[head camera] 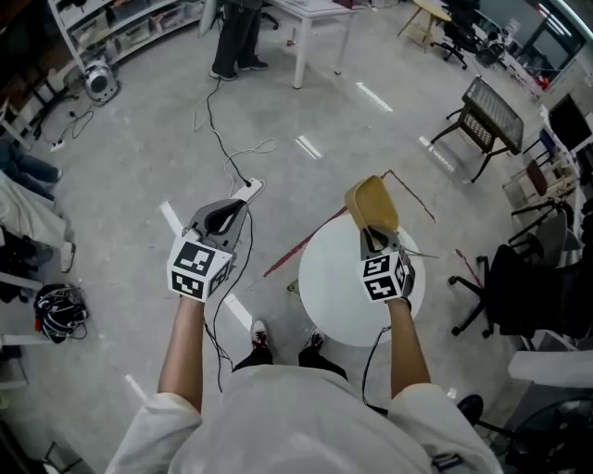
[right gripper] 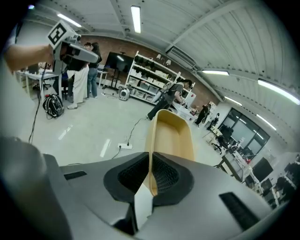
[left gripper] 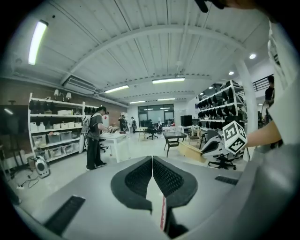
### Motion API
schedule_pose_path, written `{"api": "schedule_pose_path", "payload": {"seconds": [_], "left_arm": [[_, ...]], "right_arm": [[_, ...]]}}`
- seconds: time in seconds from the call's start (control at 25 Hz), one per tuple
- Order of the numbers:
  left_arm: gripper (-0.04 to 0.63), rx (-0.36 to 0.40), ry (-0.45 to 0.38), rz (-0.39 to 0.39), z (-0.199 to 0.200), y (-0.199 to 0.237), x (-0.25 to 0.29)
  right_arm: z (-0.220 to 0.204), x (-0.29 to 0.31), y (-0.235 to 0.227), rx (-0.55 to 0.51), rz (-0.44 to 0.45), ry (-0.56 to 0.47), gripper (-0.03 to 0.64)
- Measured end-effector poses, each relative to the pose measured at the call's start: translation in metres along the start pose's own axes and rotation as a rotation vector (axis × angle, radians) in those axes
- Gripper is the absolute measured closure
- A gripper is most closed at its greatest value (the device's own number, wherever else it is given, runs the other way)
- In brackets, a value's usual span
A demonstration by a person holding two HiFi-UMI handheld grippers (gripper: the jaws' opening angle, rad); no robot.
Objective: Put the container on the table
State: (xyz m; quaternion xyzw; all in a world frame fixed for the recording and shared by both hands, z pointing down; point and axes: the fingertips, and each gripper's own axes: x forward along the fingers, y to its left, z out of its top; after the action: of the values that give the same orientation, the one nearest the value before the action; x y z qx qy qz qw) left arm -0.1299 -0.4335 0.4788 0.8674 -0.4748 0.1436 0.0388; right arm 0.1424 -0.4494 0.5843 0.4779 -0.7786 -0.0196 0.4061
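Note:
A tan oblong container point(head camera: 372, 205) hangs in the air above the far edge of a round white table point(head camera: 335, 289). My right gripper point(head camera: 380, 243) is shut on its near rim. In the right gripper view the container point(right gripper: 171, 136) stands up from the closed jaws, its open side facing the camera. My left gripper point(head camera: 225, 215) is held over the floor to the left of the table, jaws pressed together with nothing between them. The left gripper view shows the container point(left gripper: 193, 152) and the right gripper's marker cube point(left gripper: 234, 137) off to the right.
A power strip point(head camera: 246, 192) and cables lie on the grey floor ahead of the left gripper. A dark office chair point(head camera: 519, 287) stands right of the table. A person point(head camera: 237, 37) stands by a white desk point(head camera: 320, 28) far ahead. Shelving point(head camera: 116, 23) lines the far left.

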Motion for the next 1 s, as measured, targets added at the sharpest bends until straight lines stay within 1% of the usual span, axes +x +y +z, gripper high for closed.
{"api": "schedule_pose_path", "payload": {"seconds": [0.12,0.24,0.4,0.56,0.72,0.84,0.92,1.0], "left_arm": [[0.574,-0.039,0.047,0.039,-0.022,0.003,0.014],[0.574,-0.066,0.084,0.067,-0.041,-0.004,0.025],[0.574,-0.084,0.131,0.064,-0.064,-0.014,0.036],[0.574,-0.107,0.180,0.068,-0.087,-0.022,0.045],[0.574,-0.124,0.213,0.080,-0.096,-0.031,0.048],[0.574,-0.128,0.223,0.079,-0.099,-0.030,0.052],[0.574,-0.129,0.220,0.072,-0.099,-0.027,0.054],[0.574,-0.128,0.214,0.067,-0.094,-0.026,0.053]], "right_arm": [[-0.029,0.049,0.011,-0.043,0.061,0.061,0.580],[-0.068,0.091,0.028,-0.084,0.132,0.137,0.578],[-0.120,0.132,0.062,-0.134,0.231,0.241,0.578],[-0.155,0.154,0.086,-0.190,0.291,0.297,0.572],[-0.171,0.161,0.092,-0.235,0.318,0.326,0.575],[-0.176,0.164,0.095,-0.235,0.334,0.347,0.566],[-0.171,0.164,0.096,-0.202,0.346,0.351,0.550],[-0.159,0.155,0.093,-0.121,0.368,0.335,0.546]]}}
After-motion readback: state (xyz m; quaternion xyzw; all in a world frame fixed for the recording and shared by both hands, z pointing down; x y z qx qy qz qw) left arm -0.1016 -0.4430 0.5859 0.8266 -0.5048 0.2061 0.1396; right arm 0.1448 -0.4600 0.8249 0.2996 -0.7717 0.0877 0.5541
